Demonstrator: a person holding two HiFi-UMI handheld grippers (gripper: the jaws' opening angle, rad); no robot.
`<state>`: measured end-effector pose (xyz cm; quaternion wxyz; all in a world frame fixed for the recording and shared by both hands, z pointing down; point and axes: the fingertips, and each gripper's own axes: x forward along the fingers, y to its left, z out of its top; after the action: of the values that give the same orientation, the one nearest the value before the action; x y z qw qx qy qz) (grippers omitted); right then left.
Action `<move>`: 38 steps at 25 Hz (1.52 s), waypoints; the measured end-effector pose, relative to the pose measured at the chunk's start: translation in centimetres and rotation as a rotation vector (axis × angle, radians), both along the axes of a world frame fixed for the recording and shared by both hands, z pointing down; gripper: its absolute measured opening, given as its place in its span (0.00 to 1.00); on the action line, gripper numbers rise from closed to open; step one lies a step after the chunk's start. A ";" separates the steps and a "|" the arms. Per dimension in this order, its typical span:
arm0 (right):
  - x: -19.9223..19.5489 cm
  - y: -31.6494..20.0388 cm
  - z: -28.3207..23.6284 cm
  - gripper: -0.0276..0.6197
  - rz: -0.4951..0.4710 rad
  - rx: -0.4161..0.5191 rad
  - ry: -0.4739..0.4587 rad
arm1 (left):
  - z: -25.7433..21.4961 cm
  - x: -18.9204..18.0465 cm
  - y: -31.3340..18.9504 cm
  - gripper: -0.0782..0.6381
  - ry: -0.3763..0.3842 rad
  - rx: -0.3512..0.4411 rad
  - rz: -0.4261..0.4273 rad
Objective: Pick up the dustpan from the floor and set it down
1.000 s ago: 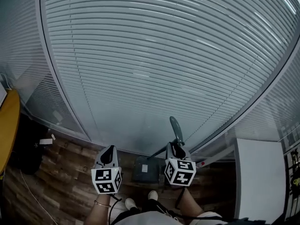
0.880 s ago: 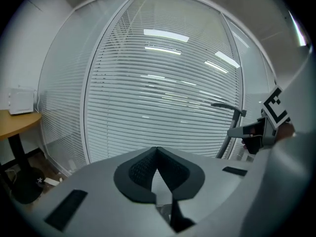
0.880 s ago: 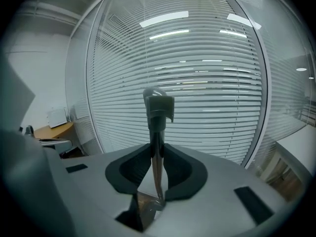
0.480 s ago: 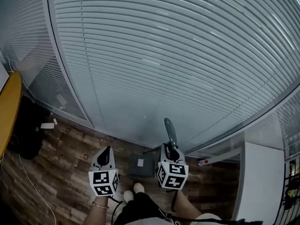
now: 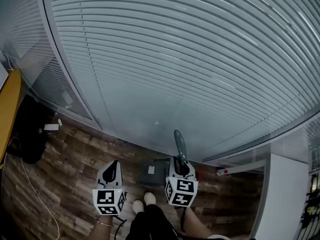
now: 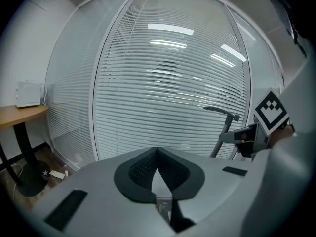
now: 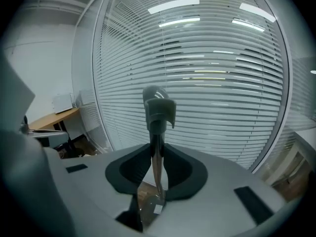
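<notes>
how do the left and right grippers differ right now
The right gripper is clamped on the dustpan handle; the left gripper has its jaws together on nothing. In the head view the handle sticks up past the right gripper, while the left gripper stands clear of the dustpan. Both point toward the blinds.

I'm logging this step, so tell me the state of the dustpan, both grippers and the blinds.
dustpan: held by its shaft, handle upward, pan low by the floor; whether it touches cannot be told.
right gripper: shut on the dustpan's shaft.
left gripper: shut, empty.
blinds: lowered.
</notes>
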<state>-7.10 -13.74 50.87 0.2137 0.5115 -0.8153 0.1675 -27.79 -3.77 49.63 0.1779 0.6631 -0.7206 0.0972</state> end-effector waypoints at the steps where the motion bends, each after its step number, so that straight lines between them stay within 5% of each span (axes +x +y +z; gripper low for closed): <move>1: 0.2 0.4 0.5 0.19 0.000 -0.001 0.001 | 0.5 0.3 0.6 0.13 -0.004 -0.005 0.005; 17: -2.7 -4.6 5.2 0.19 -0.022 -0.060 0.037 | 5.6 0.1 -2.9 0.13 0.060 -0.068 -0.022; 38: -3.8 -5.2 11.6 0.19 -0.013 -0.166 0.055 | 10.8 0.5 -3.7 0.13 0.079 -0.112 -0.046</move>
<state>-10.88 -18.96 62.44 0.2787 0.4911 -0.7957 0.2191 -27.27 -7.44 60.41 0.2450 0.6388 -0.7214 0.1070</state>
